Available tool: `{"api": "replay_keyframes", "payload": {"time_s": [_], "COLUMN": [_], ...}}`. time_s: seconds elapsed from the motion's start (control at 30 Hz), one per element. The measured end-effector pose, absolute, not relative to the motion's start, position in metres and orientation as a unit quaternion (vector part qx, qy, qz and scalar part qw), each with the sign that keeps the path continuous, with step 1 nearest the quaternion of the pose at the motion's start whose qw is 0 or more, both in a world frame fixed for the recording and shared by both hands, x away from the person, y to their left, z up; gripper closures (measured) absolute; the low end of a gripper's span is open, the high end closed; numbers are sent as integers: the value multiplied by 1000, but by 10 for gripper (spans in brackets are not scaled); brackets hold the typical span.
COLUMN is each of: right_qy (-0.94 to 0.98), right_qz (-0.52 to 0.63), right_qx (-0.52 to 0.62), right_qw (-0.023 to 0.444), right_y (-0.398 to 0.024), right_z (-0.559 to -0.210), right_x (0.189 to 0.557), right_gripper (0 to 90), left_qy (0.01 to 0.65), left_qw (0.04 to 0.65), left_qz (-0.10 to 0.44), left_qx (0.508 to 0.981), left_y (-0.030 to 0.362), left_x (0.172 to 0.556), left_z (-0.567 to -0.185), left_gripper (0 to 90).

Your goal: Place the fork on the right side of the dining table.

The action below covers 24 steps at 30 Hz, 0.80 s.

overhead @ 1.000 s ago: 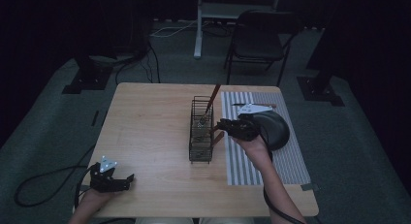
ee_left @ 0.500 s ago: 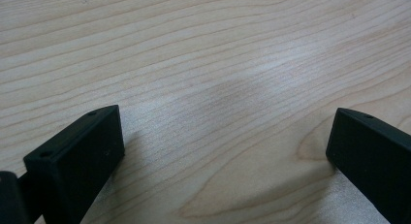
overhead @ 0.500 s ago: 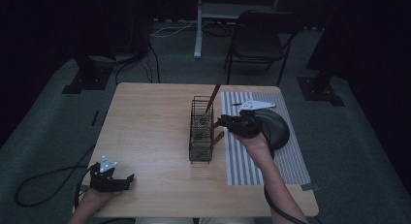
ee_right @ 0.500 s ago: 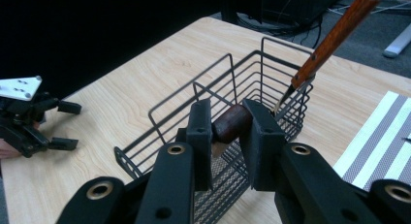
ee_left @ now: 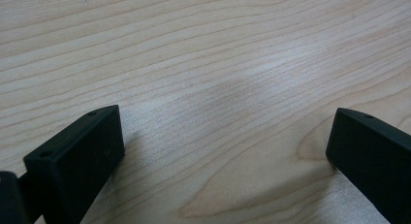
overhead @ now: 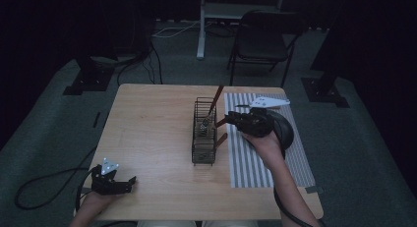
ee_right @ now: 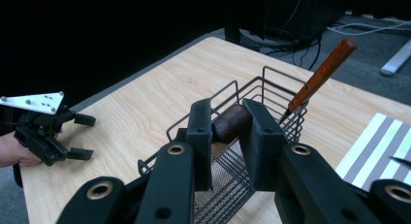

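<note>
at the centre of the frame, above the wire basket, my right tongs are clamped on a brown wooden handle; lower left, my left tongs stand apart on the bench.

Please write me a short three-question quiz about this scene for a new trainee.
1. True or false: the right gripper is shut on a brown wooden handle.
2. Where does the left gripper sit? A) over the wire caddy B) near the table's front left corner C) on the striped mat
3. What leans upright in the wire caddy?

Key:
1. True.
2. B; its jaws stand open over bare table.
3. A utensil with a reddish wooden handle.
</note>
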State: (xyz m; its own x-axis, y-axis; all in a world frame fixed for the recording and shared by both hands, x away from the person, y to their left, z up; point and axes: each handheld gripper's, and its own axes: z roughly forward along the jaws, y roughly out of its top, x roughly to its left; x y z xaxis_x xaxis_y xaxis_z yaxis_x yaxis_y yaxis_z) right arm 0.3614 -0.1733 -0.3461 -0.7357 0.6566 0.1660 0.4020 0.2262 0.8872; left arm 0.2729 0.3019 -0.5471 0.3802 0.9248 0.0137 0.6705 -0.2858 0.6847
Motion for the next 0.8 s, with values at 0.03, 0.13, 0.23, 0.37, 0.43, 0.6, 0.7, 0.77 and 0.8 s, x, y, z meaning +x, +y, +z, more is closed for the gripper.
{"api": "replay_keyframes", "payload": {"time_s": [0.03, 0.13, 0.23, 0.37, 0.43, 0.6, 0.7, 0.77, 0.8], "right_qy": [773, 773, 768, 763, 760, 755, 750, 747, 747], "right_qz": [520, 520, 525, 529, 532, 533, 534, 535, 534], "right_qx": [341, 341, 341, 343, 346, 351, 357, 360, 362], "right_qw": [125, 128, 134, 141, 144, 154, 158, 162, 163], "right_y": [-174, -175, -182, -191, -196, -208, -215, -221, -224], "right_z": [-344, -341, -331, -325, -321, -317, -316, -317, -317], "right_x": [360, 360, 355, 352, 351, 347, 345, 344, 343], "right_gripper": [754, 754, 754, 754, 754, 754, 754, 754, 754], "left_qy": [516, 515, 515, 515, 515, 515, 516, 515, 515], "left_qw": [302, 302, 302, 303, 303, 302, 302, 302, 302], "left_qz": [210, 210, 210, 211, 211, 210, 210, 210, 210], "left_qx": [774, 774, 774, 773, 773, 774, 774, 774, 774], "left_y": [302, 302, 302, 302, 302, 302, 302, 302, 302], "left_x": [273, 273, 273, 273, 273, 273, 273, 273, 273], "left_z": [-547, -547, -547, -547, -547, -547, -547, -547, -547], "left_gripper": [0, 0, 0, 0, 0, 0, 0, 0, 0]}}
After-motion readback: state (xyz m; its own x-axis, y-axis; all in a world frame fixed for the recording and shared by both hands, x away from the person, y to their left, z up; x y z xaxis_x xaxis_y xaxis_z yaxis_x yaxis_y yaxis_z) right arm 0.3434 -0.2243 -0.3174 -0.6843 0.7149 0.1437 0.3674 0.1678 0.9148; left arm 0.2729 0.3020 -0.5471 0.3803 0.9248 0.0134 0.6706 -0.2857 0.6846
